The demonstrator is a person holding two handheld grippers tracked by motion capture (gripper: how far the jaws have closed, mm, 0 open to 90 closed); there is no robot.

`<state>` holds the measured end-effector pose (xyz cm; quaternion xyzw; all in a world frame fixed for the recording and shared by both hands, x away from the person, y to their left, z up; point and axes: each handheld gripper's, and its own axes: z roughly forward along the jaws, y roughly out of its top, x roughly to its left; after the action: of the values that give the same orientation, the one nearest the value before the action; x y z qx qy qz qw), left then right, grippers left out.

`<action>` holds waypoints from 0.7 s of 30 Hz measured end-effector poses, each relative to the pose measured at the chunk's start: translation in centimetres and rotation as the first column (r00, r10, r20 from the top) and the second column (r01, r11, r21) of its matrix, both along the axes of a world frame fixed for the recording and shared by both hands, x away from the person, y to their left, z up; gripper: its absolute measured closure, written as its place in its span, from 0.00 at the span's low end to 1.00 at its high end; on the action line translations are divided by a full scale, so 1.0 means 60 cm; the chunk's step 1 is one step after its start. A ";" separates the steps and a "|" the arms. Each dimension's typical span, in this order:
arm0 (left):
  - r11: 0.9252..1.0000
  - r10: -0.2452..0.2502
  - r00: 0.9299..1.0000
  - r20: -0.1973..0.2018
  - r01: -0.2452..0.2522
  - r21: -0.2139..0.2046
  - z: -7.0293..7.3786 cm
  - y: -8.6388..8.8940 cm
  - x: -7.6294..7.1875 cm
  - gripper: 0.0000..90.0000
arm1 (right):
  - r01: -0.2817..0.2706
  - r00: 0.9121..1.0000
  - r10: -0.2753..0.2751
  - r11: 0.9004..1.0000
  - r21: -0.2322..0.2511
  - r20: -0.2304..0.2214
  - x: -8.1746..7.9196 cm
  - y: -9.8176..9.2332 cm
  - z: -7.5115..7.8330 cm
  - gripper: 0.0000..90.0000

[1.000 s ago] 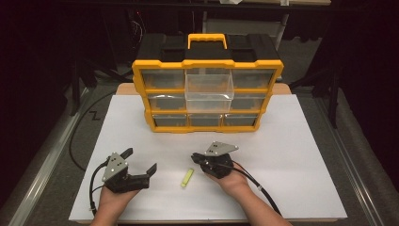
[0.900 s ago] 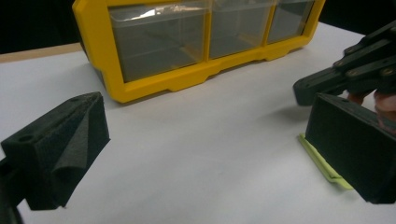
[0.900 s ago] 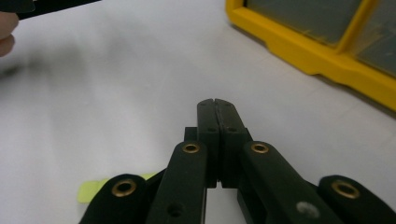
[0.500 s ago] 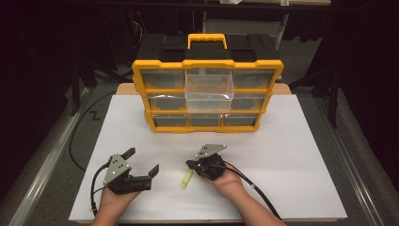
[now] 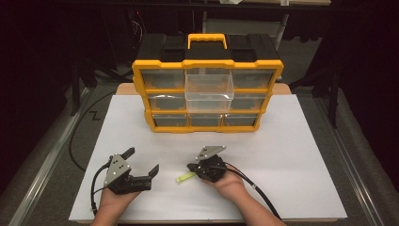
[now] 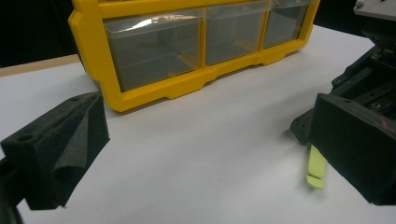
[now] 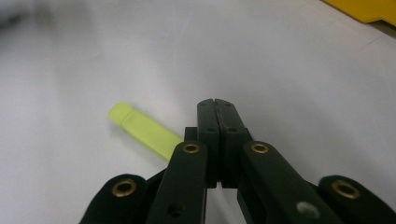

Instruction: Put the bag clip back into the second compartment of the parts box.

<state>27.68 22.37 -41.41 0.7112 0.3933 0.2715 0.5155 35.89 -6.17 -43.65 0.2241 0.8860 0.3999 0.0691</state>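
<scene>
White table sheet [image 5: 291, 155]: the closed right gripper [image 7: 218, 109] should open, since the yellow-green plastic stick [image 7: 144, 130] lies at its ten o'clock; left gripper [image 5: 141, 162] waits open.

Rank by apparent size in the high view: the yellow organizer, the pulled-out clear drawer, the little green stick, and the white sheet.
1. White sheet, clearly largest.
2. Yellow organizer.
3. Clear drawer, jutting from the organizer's middle.
4. Green stick, smallest, lying beside the right gripper.
</scene>
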 end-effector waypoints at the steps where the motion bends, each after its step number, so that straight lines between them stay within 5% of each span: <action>1: 1.000 0.001 1.000 0.001 -0.001 -0.001 0.000 0.000 0.000 0.00 | 0.003 1.000 -0.003 1.000 -0.005 -0.002 -0.002 -0.001 0.000 1.00; 16: 1.000 -0.002 1.000 0.000 0.002 -0.018 0.002 0.002 -0.001 0.00 | 0.000 1.000 0.000 1.000 -0.021 0.009 -0.032 -0.026 0.002 1.00; 21: 1.000 -0.003 1.000 -0.005 0.003 -0.013 0.002 0.002 -0.001 0.00 | 0.024 0.999 -0.024 1.000 0.009 0.022 -0.029 -0.036 0.013 0.99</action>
<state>27.64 22.50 -41.31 0.7092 0.3950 0.2665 0.5196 34.14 -8.30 -42.88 0.2306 0.8807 0.4054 0.0826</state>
